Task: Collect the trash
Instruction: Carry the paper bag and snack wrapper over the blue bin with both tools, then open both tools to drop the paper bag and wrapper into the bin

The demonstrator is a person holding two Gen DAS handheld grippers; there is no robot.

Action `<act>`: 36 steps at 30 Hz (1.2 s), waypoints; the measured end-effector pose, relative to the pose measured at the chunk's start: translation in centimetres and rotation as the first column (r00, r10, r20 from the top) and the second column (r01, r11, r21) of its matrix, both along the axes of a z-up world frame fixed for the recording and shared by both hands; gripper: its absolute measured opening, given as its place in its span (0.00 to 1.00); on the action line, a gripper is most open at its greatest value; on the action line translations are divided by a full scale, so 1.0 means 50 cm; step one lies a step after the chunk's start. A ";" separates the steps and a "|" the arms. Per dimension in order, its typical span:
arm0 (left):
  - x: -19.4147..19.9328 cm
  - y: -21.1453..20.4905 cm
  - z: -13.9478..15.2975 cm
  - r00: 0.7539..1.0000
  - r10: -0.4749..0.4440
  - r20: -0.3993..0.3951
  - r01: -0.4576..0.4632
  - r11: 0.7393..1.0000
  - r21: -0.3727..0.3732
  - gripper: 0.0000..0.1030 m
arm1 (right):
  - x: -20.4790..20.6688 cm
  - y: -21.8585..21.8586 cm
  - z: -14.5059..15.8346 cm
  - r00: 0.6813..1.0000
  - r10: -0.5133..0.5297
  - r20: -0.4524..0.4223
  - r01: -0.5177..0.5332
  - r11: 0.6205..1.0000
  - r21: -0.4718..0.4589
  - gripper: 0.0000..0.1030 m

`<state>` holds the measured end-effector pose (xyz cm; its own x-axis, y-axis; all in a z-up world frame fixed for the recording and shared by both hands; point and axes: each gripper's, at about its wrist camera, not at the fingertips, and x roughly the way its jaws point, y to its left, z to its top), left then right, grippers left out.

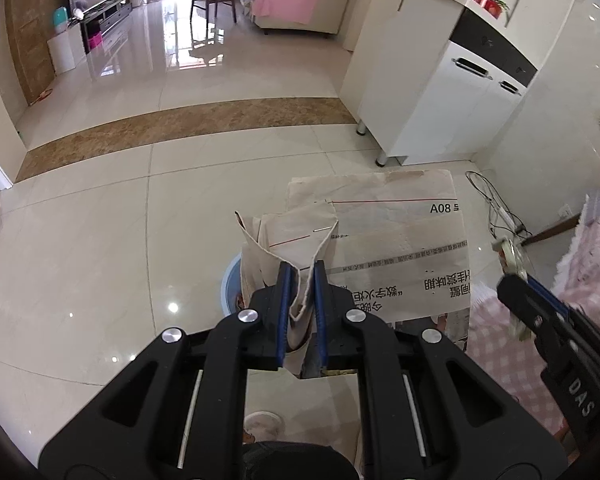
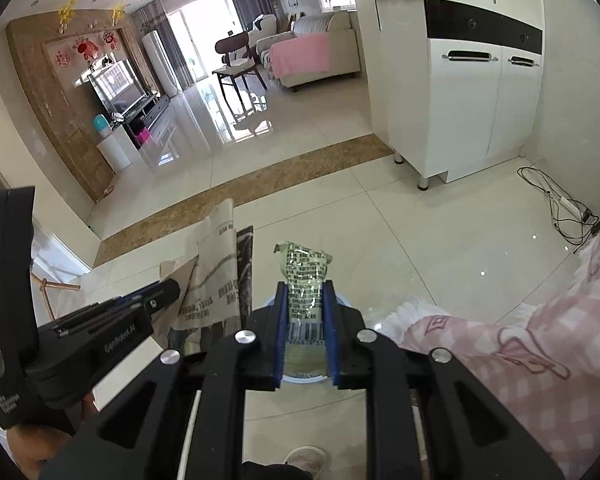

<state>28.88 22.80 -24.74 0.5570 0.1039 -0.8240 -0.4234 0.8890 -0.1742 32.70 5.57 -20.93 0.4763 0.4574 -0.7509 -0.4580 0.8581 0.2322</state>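
Note:
My left gripper (image 1: pixel 302 266) is shut on a folded newspaper (image 1: pixel 380 240), held up above the floor; the paper also shows in the right wrist view (image 2: pixel 216 272). A blue bin (image 1: pixel 231 284) sits on the floor below it, mostly hidden by the paper. My right gripper (image 2: pixel 305 285) is shut on a clear plastic wrapper (image 2: pixel 304 276) with black print and a barcode, held over the blue bin's rim (image 2: pixel 304 379). The right gripper also shows at the right edge of the left wrist view (image 1: pixel 512 272), and the left gripper at the left of the right wrist view (image 2: pixel 168 292).
A pink checked cloth (image 2: pixel 500 344) covers a surface at the right. A white cabinet (image 2: pixel 460 92) on legs stands ahead at the right, with cables (image 2: pixel 560 204) on the floor beside it. Glossy tile floor (image 1: pixel 100 264) stretches toward a sofa (image 1: pixel 296 0) and chair.

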 end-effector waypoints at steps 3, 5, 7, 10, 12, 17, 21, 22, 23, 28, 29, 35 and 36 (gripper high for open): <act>0.009 0.019 -0.009 0.999 0.040 0.019 -0.040 0.999 -0.025 0.21 | 0.005 0.000 -0.012 1.000 -0.009 -0.006 0.009 1.000 0.006 0.16; 0.014 0.029 -0.014 0.998 0.063 0.019 -0.063 0.998 -0.028 0.46 | 0.010 -0.004 -0.017 1.000 -0.012 -0.007 0.012 1.000 0.003 0.16; 0.013 0.037 -0.013 0.996 0.088 0.030 -0.087 0.996 -0.023 0.59 | 0.014 -0.003 -0.023 1.000 -0.016 -0.009 0.016 1.000 0.000 0.16; 0.011 0.036 -0.015 0.997 0.078 0.029 -0.077 0.997 -0.030 0.59 | 0.012 0.007 -0.036 1.000 -0.016 -0.015 0.016 1.000 -0.004 0.16; 0.005 0.035 -0.013 0.997 0.075 0.033 -0.074 0.997 -0.020 0.59 | -0.003 0.020 -0.037 1.000 -0.012 -0.013 0.012 1.000 -0.006 0.16; -0.009 0.039 -0.007 0.997 0.067 0.037 -0.066 0.998 -0.023 0.61 | -0.013 0.043 -0.038 1.000 0.014 -0.010 -0.014 1.000 -0.010 0.16; -0.019 0.040 0.007 0.997 0.063 0.050 -0.062 0.998 -0.015 0.64 | -0.017 0.055 -0.037 1.000 0.029 -0.008 -0.029 1.000 -0.013 0.16; -0.022 0.041 0.012 0.996 0.063 0.056 -0.063 0.998 -0.009 0.65 | -0.015 0.060 -0.037 0.999 0.032 -0.007 -0.032 0.999 -0.014 0.16; -0.026 0.042 0.017 0.996 0.065 0.063 -0.065 0.998 -0.003 0.65 | -0.016 0.064 -0.037 0.999 0.036 -0.007 -0.036 0.999 -0.015 0.16; -0.035 0.053 0.034 0.993 0.076 0.085 -0.076 0.997 -0.005 0.68 | -0.006 0.078 -0.031 0.998 0.057 0.007 -0.057 0.998 -0.014 0.16; -0.038 0.057 0.039 0.992 0.083 0.092 -0.083 0.997 -0.008 0.68 | -0.007 0.082 -0.032 0.998 0.060 0.012 -0.060 0.998 -0.014 0.16; -0.051 0.080 0.055 0.985 0.124 0.120 -0.125 0.992 0.000 0.70 | 0.012 0.119 -0.010 0.996 0.065 0.055 -0.065 0.998 0.007 0.18; -0.053 0.083 0.059 0.984 0.130 0.124 -0.132 0.991 0.004 0.70 | 0.018 0.125 -0.002 0.995 0.065 0.073 -0.066 0.998 0.018 0.20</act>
